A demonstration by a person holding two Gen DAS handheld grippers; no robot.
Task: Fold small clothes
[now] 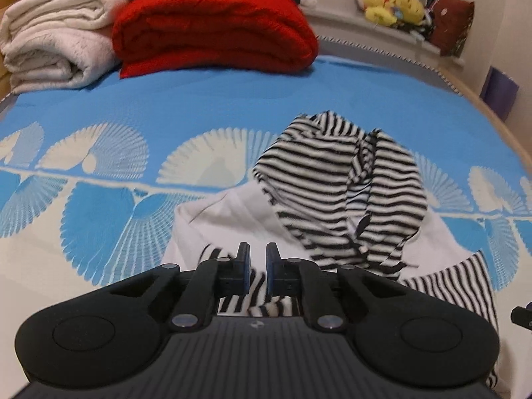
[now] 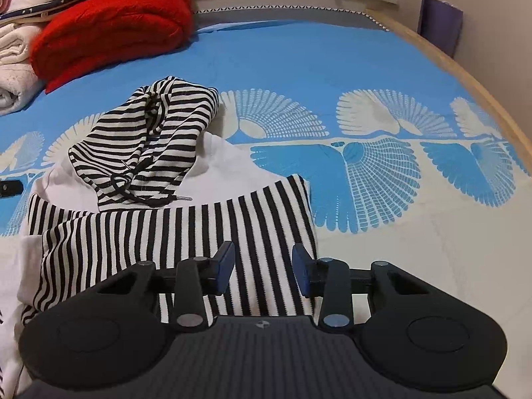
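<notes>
A small white hoodie with black-and-white striped hood (image 1: 335, 166) and striped sleeves lies on the blue patterned bedspread (image 1: 206, 99). In the left wrist view my left gripper (image 1: 257, 266) has its jaws nearly closed on a striped sleeve fold (image 1: 256, 286). In the right wrist view the hood (image 2: 156, 139) lies at the far left with a black drawstring (image 2: 133, 193), and a striped sleeve (image 2: 186, 242) is folded across the white body (image 2: 226, 163). My right gripper (image 2: 262, 266) is open just above the sleeve's right part.
A folded red blanket (image 1: 212, 30) and folded white blankets (image 1: 53, 40) are stacked at the bed's far left. Yellow plush toys (image 1: 392, 3) sit on a ledge behind. The bed's wooden edge (image 2: 465, 76) runs along the right. A purple bag (image 2: 439, 23) stands by the wall.
</notes>
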